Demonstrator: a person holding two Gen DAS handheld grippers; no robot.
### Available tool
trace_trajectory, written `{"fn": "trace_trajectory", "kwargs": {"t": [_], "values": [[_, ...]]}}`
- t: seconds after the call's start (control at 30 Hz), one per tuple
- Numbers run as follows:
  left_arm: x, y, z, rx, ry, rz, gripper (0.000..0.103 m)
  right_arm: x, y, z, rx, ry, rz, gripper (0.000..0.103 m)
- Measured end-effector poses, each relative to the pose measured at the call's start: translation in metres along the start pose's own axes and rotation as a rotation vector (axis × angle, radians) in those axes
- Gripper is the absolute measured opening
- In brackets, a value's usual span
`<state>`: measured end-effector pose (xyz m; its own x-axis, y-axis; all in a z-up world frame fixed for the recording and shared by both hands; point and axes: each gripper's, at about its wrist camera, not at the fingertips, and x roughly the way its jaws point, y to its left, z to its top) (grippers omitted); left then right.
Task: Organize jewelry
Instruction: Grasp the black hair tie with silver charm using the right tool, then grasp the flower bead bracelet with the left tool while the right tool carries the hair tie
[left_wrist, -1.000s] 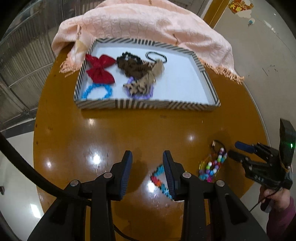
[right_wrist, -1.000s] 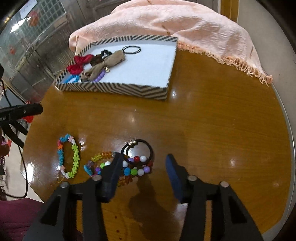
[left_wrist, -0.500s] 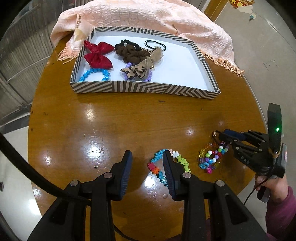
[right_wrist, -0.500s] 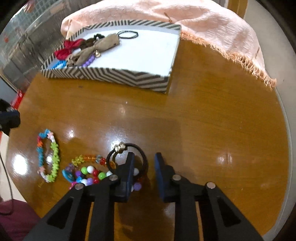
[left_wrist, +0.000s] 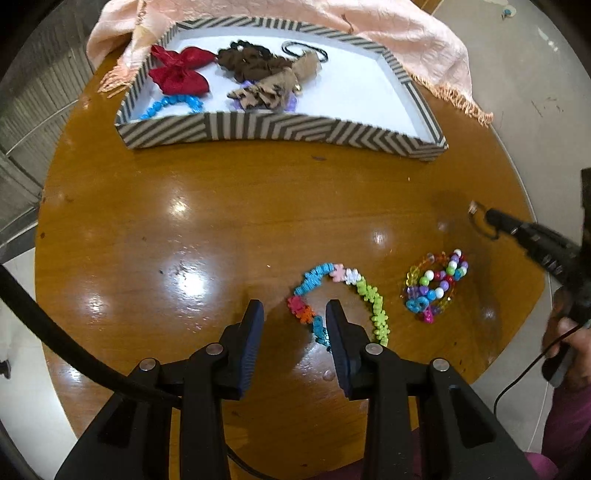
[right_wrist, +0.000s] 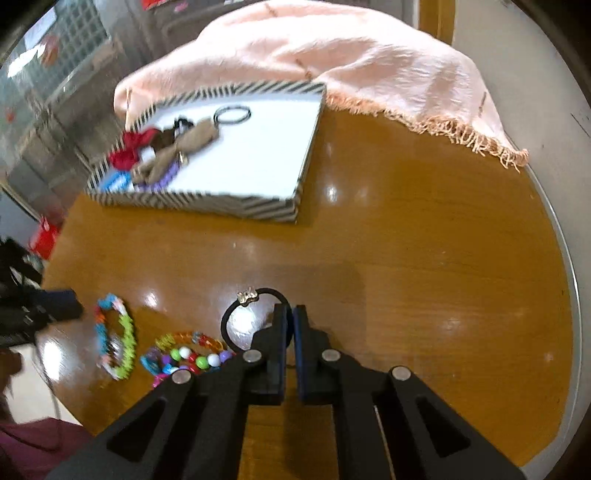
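My right gripper (right_wrist: 290, 314) is shut on a black hair tie with a gold charm (right_wrist: 246, 297) and holds it above the round wooden table; it also shows in the left wrist view (left_wrist: 493, 218). My left gripper (left_wrist: 293, 314) is open, low over the table, with a flower-bead bracelet (left_wrist: 347, 291) between and just past its fingers. A multicolour bead bracelet (left_wrist: 436, 288) lies to its right. The striped tray (left_wrist: 280, 127) at the back holds a red bow (left_wrist: 181, 72), a brown scrunchie (left_wrist: 255, 66), a blue bracelet (left_wrist: 173, 105) and a black hair tie (left_wrist: 304, 50).
A peach fringed cloth (right_wrist: 351, 55) drapes over the table's far side behind the tray. The table edge (right_wrist: 565, 258) curves close on the right. The tray's right half (right_wrist: 266, 147) is bare white.
My right gripper shut on the black hair tie and lifted it off the bead bracelet. My left gripper drew back a little from the tray, bringing the flower-bead bracelet between its fingers.
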<state>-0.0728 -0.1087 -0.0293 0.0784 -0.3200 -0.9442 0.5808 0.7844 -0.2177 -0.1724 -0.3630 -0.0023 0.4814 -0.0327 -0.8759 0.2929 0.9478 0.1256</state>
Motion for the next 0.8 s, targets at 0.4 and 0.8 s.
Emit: {"fn": "trace_trajectory", "kwargs": {"t": [0.4, 0.8], "values": [[0.025, -0.024, 0.002, 0.061, 0.033, 0.040, 0.019, -0.020, 0.007, 0.007, 0.019, -0.043, 0.086, 0.004], [-0.001, -0.039, 0.016, 0.125, -0.064, -0.012, 0.000, -0.032, 0.003, 0.018, 0.036, -0.081, 0.119, 0.004]]}}
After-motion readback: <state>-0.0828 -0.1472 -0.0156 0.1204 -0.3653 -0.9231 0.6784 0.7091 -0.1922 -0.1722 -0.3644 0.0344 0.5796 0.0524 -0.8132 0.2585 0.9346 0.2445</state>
